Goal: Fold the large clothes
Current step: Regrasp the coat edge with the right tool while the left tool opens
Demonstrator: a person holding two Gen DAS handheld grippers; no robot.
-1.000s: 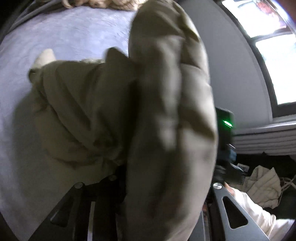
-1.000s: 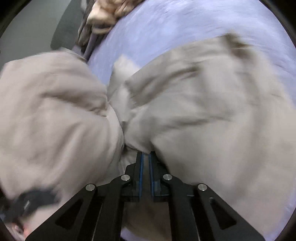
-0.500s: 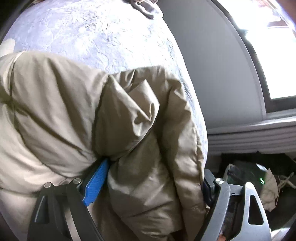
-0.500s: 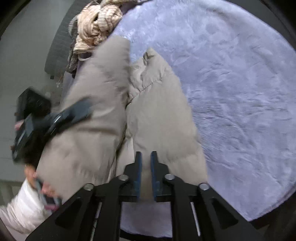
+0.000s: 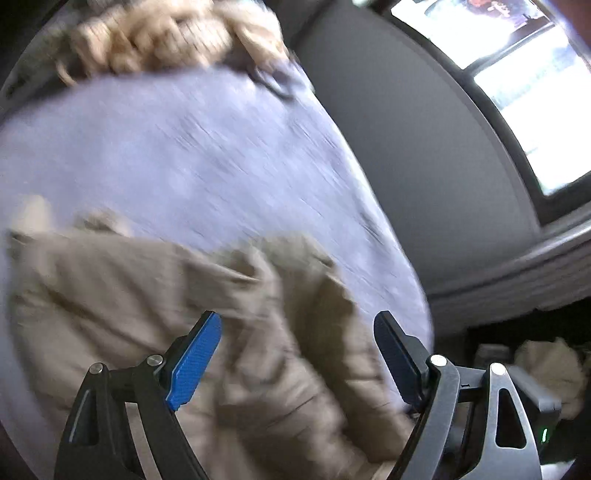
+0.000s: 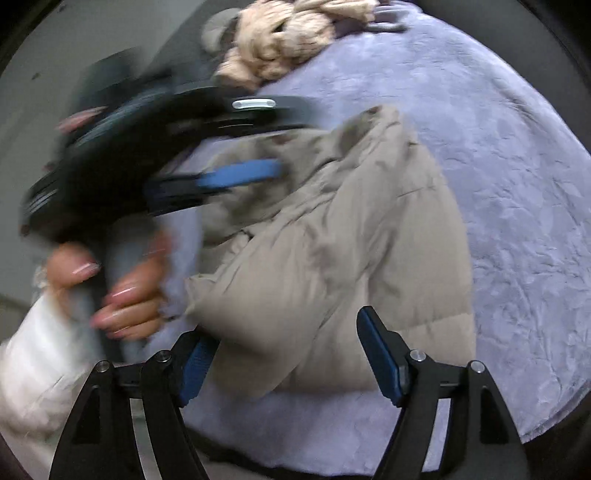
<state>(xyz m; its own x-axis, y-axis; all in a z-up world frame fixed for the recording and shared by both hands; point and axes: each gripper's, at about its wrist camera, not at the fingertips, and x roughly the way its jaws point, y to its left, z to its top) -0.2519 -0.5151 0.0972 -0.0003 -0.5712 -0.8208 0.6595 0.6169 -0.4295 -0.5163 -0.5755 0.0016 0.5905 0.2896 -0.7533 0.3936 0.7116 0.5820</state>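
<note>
A beige puffer jacket (image 6: pixel 332 258) lies bunched and folded on the lavender blanket (image 6: pixel 498 184). My right gripper (image 6: pixel 288 332) hovers above the jacket's near edge. Its jaws are opening and the blue pads (image 6: pixel 380 362) press on nothing. In the left wrist view the same jacket (image 5: pixel 147 295) lies below my left gripper (image 5: pixel 297 319), which is open and clear of the fabric. The left gripper (image 6: pixel 284 136) also shows blurred in the right wrist view, over the jacket's left side, held by a hand (image 6: pixel 125 295) in a white sleeve (image 6: pixel 37 369).
A cream knitted garment (image 6: pixel 288 33) is heaped at the far end of the blanket (image 5: pixel 221 147). A grey wall (image 5: pixel 424 166) and a bright window (image 5: pixel 535 92) lie to the right. More pale clothing (image 5: pixel 546 369) sits low beyond the bed's right edge.
Both grippers held the jacket shut a second ago. They have let go, opened wide and drawn back and upward. The jacket has dropped onto the blanket in a folded heap.
</note>
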